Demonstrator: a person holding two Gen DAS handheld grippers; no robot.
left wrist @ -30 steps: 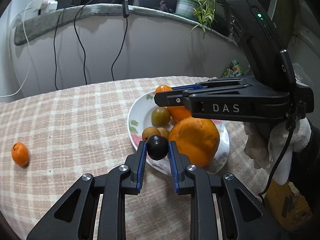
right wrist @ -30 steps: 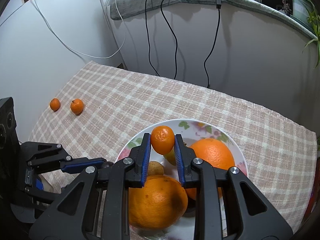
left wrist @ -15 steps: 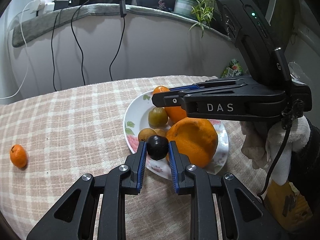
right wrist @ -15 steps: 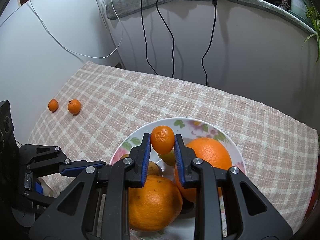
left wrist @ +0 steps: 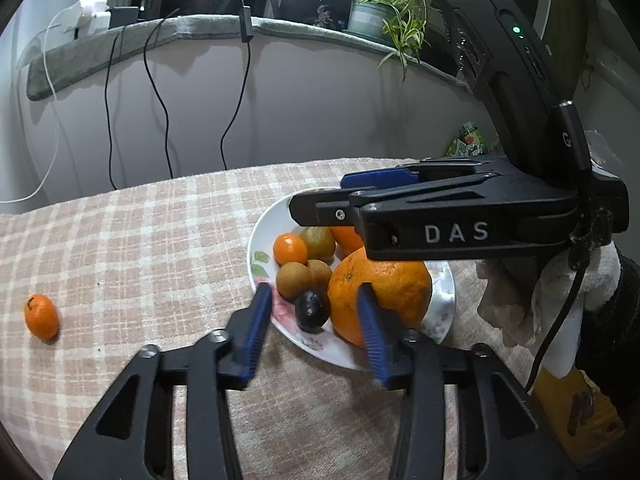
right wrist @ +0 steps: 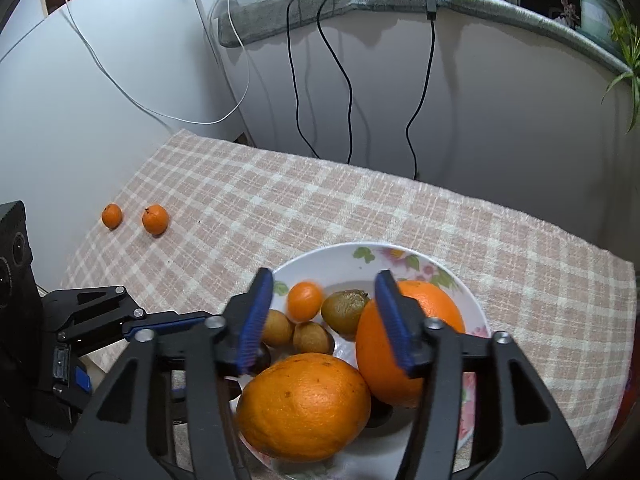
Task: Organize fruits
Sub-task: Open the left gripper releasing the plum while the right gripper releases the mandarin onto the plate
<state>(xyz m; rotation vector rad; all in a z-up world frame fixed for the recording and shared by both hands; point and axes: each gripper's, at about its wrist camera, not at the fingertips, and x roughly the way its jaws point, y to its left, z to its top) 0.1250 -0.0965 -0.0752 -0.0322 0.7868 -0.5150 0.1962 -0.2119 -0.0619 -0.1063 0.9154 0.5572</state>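
A white flowered plate (left wrist: 442, 312) (right wrist: 472, 304) holds two big oranges (left wrist: 380, 292) (right wrist: 304, 404), brown-green small fruits (left wrist: 298, 278) (right wrist: 346, 310), a small mandarin (left wrist: 290, 248) (right wrist: 305, 301) and a dark plum (left wrist: 312, 310). My left gripper (left wrist: 314, 320) is open, its fingers either side of the plum lying on the plate. My right gripper (right wrist: 324, 320) is open above the plate, the mandarin lying below it; it also shows in the left wrist view (left wrist: 440, 216). The left gripper shows in the right wrist view (right wrist: 132, 324).
A checked cloth (left wrist: 140, 240) covers the table. Loose mandarins lie on it at the left (left wrist: 41, 316) (right wrist: 155, 219) (right wrist: 111, 216). Cables (right wrist: 348, 80) hang on the wall behind. A potted plant (left wrist: 372, 12) stands on the ledge. A gloved hand (left wrist: 560, 300) holds the right gripper.
Both grippers have opened. The left let the dark plum drop onto the plate; the right let the small mandarin drop among the plate's fruits.
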